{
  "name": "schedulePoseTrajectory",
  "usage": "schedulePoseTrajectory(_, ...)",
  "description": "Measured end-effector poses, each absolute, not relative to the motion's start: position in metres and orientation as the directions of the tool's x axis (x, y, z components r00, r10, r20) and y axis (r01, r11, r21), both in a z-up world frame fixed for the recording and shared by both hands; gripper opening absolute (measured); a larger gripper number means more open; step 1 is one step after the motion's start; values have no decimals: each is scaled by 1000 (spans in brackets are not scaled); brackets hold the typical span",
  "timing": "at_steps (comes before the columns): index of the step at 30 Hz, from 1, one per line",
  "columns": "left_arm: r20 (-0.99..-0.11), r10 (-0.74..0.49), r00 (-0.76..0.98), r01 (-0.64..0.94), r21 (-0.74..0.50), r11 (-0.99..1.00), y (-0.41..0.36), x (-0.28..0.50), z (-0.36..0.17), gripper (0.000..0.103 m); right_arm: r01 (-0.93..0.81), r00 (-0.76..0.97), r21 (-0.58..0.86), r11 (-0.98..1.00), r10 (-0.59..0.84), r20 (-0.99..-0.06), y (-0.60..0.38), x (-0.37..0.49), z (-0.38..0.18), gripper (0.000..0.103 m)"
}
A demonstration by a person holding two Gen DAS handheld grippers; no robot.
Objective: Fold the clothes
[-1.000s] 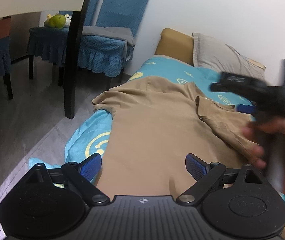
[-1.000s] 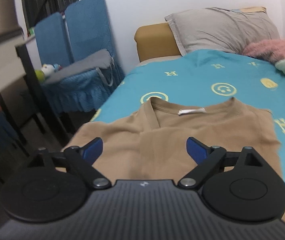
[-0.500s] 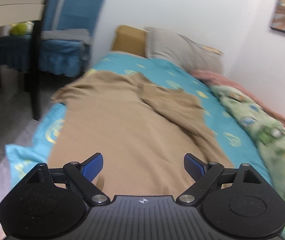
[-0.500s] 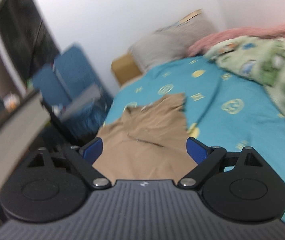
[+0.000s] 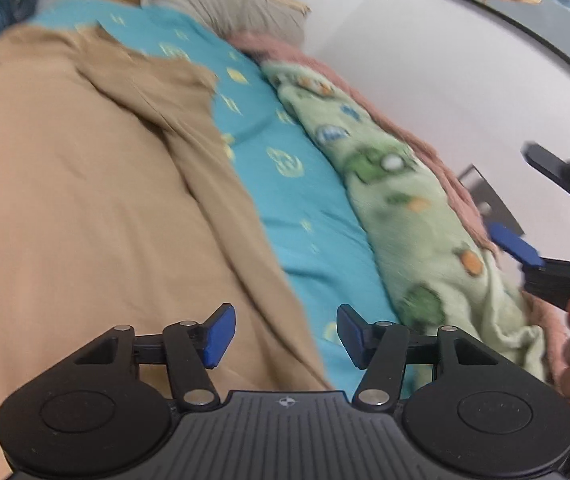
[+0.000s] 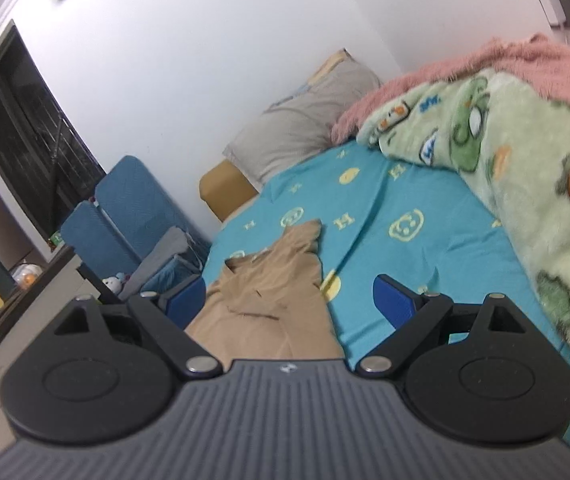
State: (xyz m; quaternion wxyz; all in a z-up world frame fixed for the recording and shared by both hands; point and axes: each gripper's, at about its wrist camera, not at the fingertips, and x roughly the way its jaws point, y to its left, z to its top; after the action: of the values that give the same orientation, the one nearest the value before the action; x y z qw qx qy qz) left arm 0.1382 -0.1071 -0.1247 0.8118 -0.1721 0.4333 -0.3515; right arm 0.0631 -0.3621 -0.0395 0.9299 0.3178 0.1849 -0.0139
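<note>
— While both claws hang over the bed, what do they hold?
— Nothing. I see my left gripper (image 5: pixel 283 334) spread wide above the tan shirt's (image 5: pixel 85 200) right edge. My right gripper (image 6: pixel 289 298) gapes too, empty.
— And the shirt?
— Flat on the teal sheet (image 6: pixel 405 248), beside the green blanket (image 6: pixel 525 168); grey pillow (image 6: pixel 305 120) beyond.

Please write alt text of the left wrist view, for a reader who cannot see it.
The open left claw hovers over the edge of a tan shirt spread on a turquoise bedsheet. A green blanket lies to the right, where the right claw is partly visible.
</note>
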Motion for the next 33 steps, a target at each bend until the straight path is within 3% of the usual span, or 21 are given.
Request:
schedulePoseTrajectory(9,-658,-705,264,369,-606,705,-152,139,-165,44,179,911,590,787,94,-402,-359,71,-56,92)
schedulePoseTrajectory(10,-670,-694,264,368,-595,714,-154,139,-167,35,183,910,591,785,92,-404,-360,71,-57,92)
schedulePoseTrajectory(11,-678,-685,267,371,-583,723,-155,139,-167,20,187,909,593,783,91,-407,-360,72,-57,92)
schedulePoseTrajectory(14,-690,-673,267,371,-571,733,-154,139,-165,6,198,906,598,777,87,-413,-362,72,-60,92)
schedulePoseTrajectory(25,-657,-699,281,310,-628,714,-91,156,-104,5,215,911,661,719,96,-401,-375,65,-64,92)
schedulePoseTrajectory(33,-664,-670,331,208,-642,738,-27,166,-124,6,229,900,651,724,98,-424,-372,68,-65,92)
